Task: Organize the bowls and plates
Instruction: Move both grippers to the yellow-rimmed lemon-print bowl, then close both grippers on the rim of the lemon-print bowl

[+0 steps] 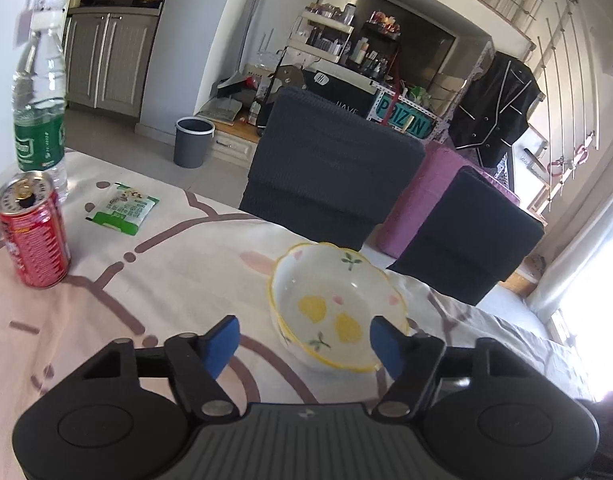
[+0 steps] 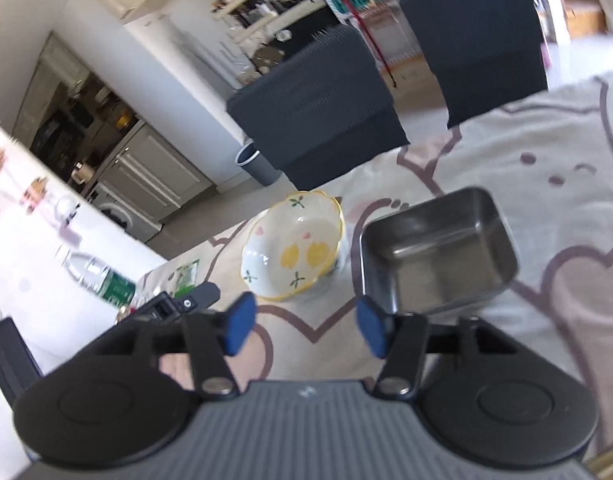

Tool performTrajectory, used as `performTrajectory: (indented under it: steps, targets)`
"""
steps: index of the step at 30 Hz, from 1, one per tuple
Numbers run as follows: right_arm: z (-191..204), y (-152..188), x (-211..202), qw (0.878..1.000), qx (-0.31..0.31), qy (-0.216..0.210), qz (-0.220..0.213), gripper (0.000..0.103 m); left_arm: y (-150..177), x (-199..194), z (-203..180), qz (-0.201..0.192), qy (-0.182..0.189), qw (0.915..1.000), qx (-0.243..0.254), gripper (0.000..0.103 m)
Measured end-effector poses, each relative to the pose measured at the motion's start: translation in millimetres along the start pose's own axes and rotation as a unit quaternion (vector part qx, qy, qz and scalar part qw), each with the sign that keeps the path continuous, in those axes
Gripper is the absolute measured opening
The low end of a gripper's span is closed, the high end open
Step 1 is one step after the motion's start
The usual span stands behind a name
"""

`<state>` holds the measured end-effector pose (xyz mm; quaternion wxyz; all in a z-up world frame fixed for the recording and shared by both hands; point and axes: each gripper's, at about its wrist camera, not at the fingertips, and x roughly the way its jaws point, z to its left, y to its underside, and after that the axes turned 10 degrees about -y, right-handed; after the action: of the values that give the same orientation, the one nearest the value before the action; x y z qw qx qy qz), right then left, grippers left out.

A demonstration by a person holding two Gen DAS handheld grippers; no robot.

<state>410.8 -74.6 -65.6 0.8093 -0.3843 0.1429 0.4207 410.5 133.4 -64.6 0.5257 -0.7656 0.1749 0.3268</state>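
A white ceramic bowl (image 1: 338, 304) with a yellow scalloped rim and lemon print sits upright on the pink tablecloth (image 1: 166, 280). My left gripper (image 1: 306, 346) is open just in front of it. The bowl's near rim lies between the blue pads (image 1: 222, 344), and the right pad overlaps the rim's right side; no squeeze shows. In the right wrist view the same bowl (image 2: 294, 246) stands left of an empty rectangular steel tray (image 2: 438, 248). My right gripper (image 2: 306, 328) is open above bare cloth, its right pad close to the tray's near left corner.
A red drink can (image 1: 32, 232), a clear water bottle (image 1: 38, 112) and a green snack packet (image 1: 122, 208) stand at the table's left. Two dark chair backs (image 1: 330, 172) (image 1: 466, 236) line the far edge. A grey bin (image 1: 192, 140) is on the floor beyond.
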Motion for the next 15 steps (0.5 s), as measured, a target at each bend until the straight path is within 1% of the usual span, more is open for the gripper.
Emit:
performTrajectory:
  steps: [2,3,5,10,15]
  targets:
    - [-4.0,-2.0,13.1,1.0,0.014,-0.002,-0.004,0.046,-2.0,12.3,1.9,-0.002,-0.002,1.0,-0.009,0.069]
    - [-8.0,-2.1,19.8,1.0,0.021,-0.004,-0.007,0.043,-2.3,19.7,3.3,-0.001,-0.001,0.9999,-0.014,0.069]
    - [-11.2,-1.6,29.9,1.0,0.027,-0.007,-0.008,0.031,-1.7,33.0,5.4,0.005,0.004,0.9997,-0.023,0.067]
    - [-14.6,0.2,50.3,0.999,0.028,-0.02,0.001,0.03,3.2,60.5,7.9,0.021,-0.007,0.9994,-0.028,0.062]
    - [-11.8,2.0,58.4,1.0,0.003,-0.013,0.011,0.03,10.0,80.1,7.2,0.036,-0.014,0.9989,-0.026,0.056]
